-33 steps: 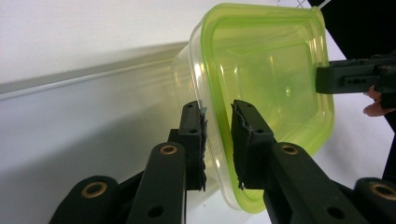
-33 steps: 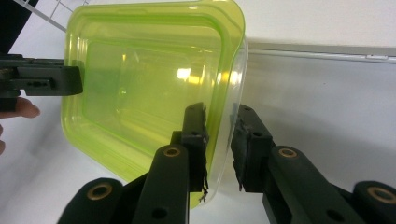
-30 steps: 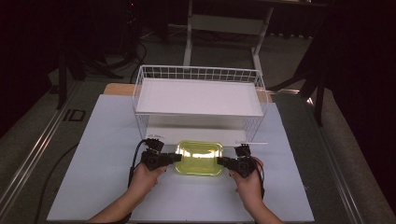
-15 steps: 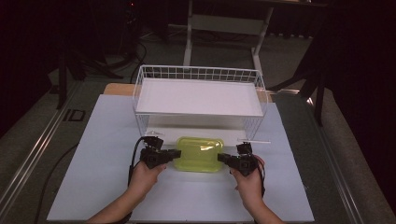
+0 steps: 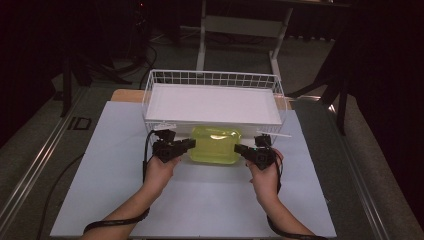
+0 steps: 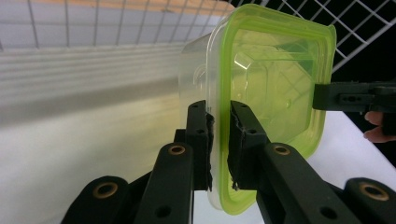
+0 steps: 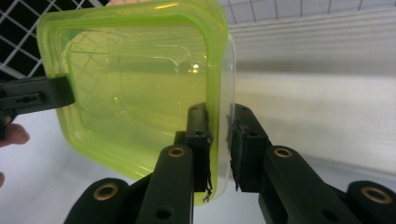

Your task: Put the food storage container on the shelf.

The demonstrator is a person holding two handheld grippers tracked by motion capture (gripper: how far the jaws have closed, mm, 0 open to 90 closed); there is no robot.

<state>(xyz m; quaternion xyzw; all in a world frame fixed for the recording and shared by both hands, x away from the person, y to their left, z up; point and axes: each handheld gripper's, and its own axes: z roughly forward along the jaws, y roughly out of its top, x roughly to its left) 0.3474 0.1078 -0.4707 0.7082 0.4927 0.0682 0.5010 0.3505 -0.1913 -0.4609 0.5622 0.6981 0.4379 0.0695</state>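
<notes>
A clear plastic container with a yellow-green lid [image 5: 215, 145] hangs just above the white table, right in front of the wire basket. My left gripper [image 5: 189, 144] is shut on the container's left rim, and my right gripper [image 5: 238, 148] is shut on its right rim. In the left gripper view the jaws [image 6: 218, 109] pinch the lid edge of the container [image 6: 275, 79], with the other gripper's tip [image 6: 327, 96] on the far rim. The right gripper view mirrors this: its jaws [image 7: 219, 112] clamp the rim of the container [image 7: 140, 79].
A white wire basket [image 5: 215, 75] with a white board [image 5: 212, 105] lying inside it stands at the back of the white table cover [image 5: 200, 200]. Dark floor and stand legs lie beyond the table.
Both hands have risen and moved toward the basket, carrying the container with them. It now sits closer to the basket's front wall.
</notes>
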